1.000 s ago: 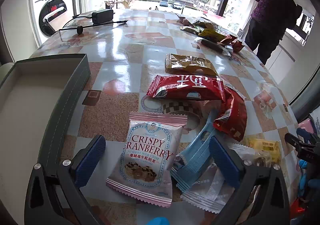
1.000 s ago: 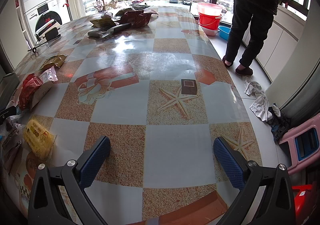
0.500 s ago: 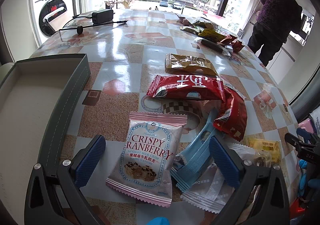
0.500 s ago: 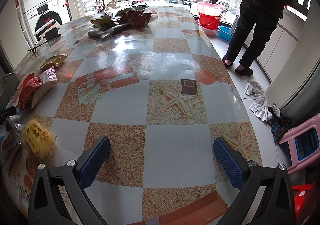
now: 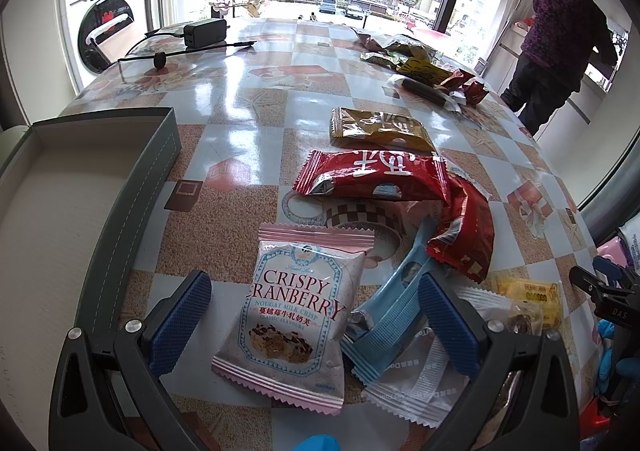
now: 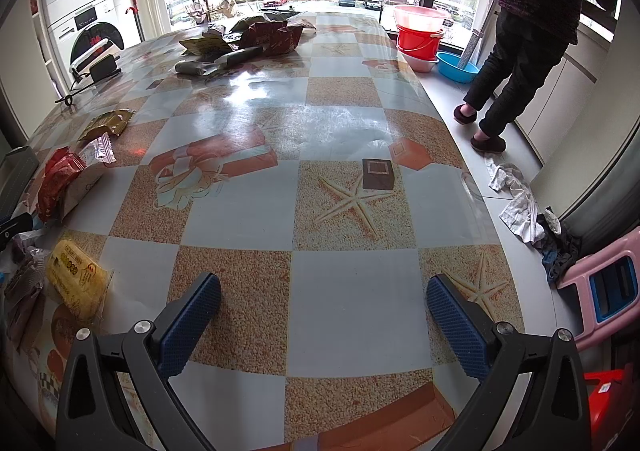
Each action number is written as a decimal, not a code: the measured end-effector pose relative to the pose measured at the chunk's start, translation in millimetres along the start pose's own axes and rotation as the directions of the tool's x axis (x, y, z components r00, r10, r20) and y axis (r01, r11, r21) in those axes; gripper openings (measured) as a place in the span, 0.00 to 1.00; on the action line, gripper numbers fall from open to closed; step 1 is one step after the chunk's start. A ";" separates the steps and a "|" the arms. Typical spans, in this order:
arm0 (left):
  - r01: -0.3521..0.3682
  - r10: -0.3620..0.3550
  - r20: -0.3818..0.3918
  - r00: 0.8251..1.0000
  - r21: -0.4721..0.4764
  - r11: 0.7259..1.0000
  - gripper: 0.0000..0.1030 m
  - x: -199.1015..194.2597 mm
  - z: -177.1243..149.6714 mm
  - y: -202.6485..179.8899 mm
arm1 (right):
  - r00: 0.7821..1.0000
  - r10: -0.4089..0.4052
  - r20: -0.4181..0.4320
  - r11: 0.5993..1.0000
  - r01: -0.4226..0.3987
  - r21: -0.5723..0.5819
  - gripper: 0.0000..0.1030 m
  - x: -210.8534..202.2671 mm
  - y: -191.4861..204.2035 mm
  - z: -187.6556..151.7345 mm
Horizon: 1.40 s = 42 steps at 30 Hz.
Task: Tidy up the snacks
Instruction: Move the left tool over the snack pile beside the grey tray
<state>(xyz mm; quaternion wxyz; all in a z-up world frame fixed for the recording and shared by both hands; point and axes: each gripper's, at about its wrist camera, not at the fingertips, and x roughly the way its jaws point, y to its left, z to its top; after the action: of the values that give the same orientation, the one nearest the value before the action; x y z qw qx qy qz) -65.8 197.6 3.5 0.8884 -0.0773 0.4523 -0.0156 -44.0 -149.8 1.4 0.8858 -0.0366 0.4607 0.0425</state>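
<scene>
Down at the table edge, the left gripper (image 5: 314, 321) has its blue ribbed fingers (image 5: 182, 321) spread wide, straddling the pink-and-white cranberry nougat packet (image 5: 298, 321) without pinching it; the right-hand finger sits over the light blue wrapper (image 5: 394, 309) beside that packet. The right gripper (image 6: 324, 325) is likewise spread wide, holding nothing, low over a bare stretch of the checked starfish tablecloth (image 6: 344, 187). Only the left view shows the empty grey tray (image 5: 132, 195) just left of the packets, with the red foil packet (image 5: 372, 175) and gold foil packet (image 5: 378, 129) farther back. The right view alone shows the red bucket (image 6: 418, 37) on the floor and the yellow snack packet (image 6: 76, 275) from its far side. Both grippers point forward, roughly level with the table.
</scene>
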 end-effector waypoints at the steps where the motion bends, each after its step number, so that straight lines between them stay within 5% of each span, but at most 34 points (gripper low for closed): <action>1: 0.000 0.000 0.000 1.000 0.000 1.000 1.00 0.2 -0.1 -0.2 | 1.000 0.000 0.000 1.000 0.000 0.000 1.00 0.1 0.1 -0.1; 27: 0.007 -0.007 0.003 1.000 -0.004 1.000 1.00 -0.1 -0.5 -0.9 | 1.000 0.000 0.000 1.000 0.000 0.000 1.00 0.0 -0.1 0.0; 37: 0.211 -0.202 0.079 0.976 -0.146 0.966 1.00 -9.8 1.5 28.6 | 1.000 0.000 0.000 1.000 0.000 0.000 1.00 0.1 -0.3 -0.1; 42: 0.247 -0.234 0.096 0.968 -0.164 0.955 1.00 -10.5 2.1 31.4 | 1.000 0.000 0.000 1.000 0.000 0.000 1.00 0.2 -0.3 -0.2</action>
<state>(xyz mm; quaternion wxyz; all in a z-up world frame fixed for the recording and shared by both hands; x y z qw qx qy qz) -71.7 229.9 8.4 0.8861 -0.2099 0.4052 -0.0810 -44.1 -150.2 1.1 0.8859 -0.0366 0.4606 0.0425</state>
